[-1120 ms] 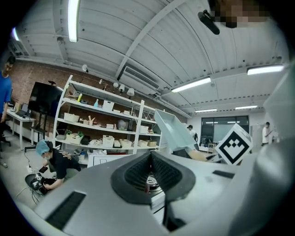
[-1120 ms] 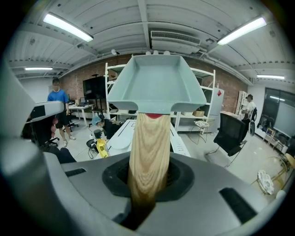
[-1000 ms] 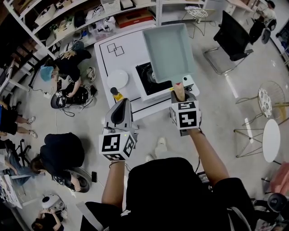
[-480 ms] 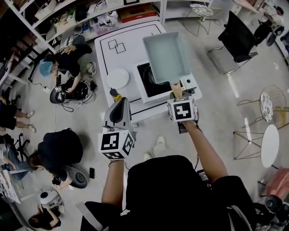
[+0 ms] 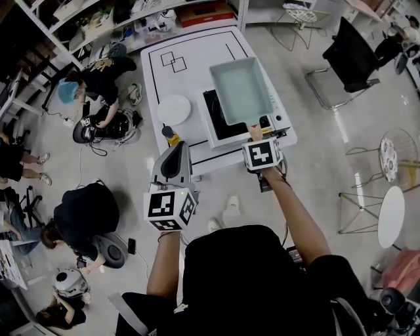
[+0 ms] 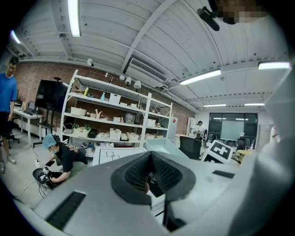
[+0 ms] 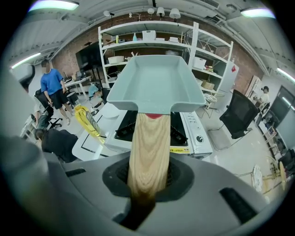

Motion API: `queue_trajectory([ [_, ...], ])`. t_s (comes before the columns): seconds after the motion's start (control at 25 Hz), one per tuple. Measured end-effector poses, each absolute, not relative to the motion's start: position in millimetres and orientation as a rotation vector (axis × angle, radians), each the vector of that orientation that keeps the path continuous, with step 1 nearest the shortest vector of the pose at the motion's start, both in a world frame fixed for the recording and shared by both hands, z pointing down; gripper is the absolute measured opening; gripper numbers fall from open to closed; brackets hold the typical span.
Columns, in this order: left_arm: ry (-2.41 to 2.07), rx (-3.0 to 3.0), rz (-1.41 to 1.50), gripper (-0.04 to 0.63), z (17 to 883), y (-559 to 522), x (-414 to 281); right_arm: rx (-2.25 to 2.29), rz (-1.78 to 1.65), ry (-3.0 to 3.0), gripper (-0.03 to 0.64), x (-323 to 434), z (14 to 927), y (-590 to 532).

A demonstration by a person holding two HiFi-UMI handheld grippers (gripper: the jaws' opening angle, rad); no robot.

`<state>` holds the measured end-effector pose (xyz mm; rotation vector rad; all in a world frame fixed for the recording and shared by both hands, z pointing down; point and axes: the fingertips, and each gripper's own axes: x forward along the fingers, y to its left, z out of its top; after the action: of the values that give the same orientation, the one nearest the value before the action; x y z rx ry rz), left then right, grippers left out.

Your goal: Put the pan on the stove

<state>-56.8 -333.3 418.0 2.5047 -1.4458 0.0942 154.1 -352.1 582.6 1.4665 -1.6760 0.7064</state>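
A square pale-teal pan [image 5: 239,90] with a wooden handle [image 5: 254,133] hangs level over the black burner of a white stove [image 5: 279,125] on the white table [image 5: 197,59]. My right gripper [image 5: 257,140] is shut on the end of that handle. In the right gripper view the handle [image 7: 148,147] runs out from between the jaws to the pan [image 7: 156,83], with the stove [image 7: 197,133] below it. My left gripper [image 5: 173,149] hovers off the table's near edge, to the left of the stove, jaws together and empty. In its own view the left gripper [image 6: 150,177] points level at the distant pan [image 6: 161,146].
A white plate [image 5: 174,109] and a yellow-handled utensil [image 5: 170,138] lie on the table left of the stove. People [image 5: 98,92] sit and crouch on the floor at the left. A black chair [image 5: 351,56] and wire stools stand at the right, shelves [image 5: 131,20] behind the table.
My right gripper has lowered the pan towards the stove and tipped further down; the pan now sits lower over the burner. The left gripper has barely shifted.
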Motion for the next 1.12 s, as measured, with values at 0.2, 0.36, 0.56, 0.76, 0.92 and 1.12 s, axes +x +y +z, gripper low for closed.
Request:
queue_trajectory([
  [0.2,-1.455,2.497,0.094,0.011,420.2,-333.6,-60.3,1.42,0.752,-1.64,0.049,154.6,600.2,-350.8],
  [0.36,-1.464,2.49,0.095,0.011,420.7,-332.4,-63.1,1.4,0.763,-1.597,0.049,159.2,607.7,-348.8],
  [0.56,-1.475,2.475,0.101,0.011,424.9,-332.8,-67.4,1.36,0.778,-1.584,0.049,156.0,618.9,-350.5],
  [0.76,-1.481,2.463,0.095,0.011,425.5,-330.5,-70.4,1.325,0.8,-1.585,0.049,154.0,629.8,-351.3],
  [0.92,-1.493,2.452,0.097,0.011,427.5,-330.8,-74.6,1.323,0.817,-1.566,0.049,156.6,635.7,-351.9],
  [1.12,-1.496,2.446,0.1,0.011,428.6,-331.9,-75.9,1.322,0.871,-1.521,0.051,160.1,644.4,-346.8],
])
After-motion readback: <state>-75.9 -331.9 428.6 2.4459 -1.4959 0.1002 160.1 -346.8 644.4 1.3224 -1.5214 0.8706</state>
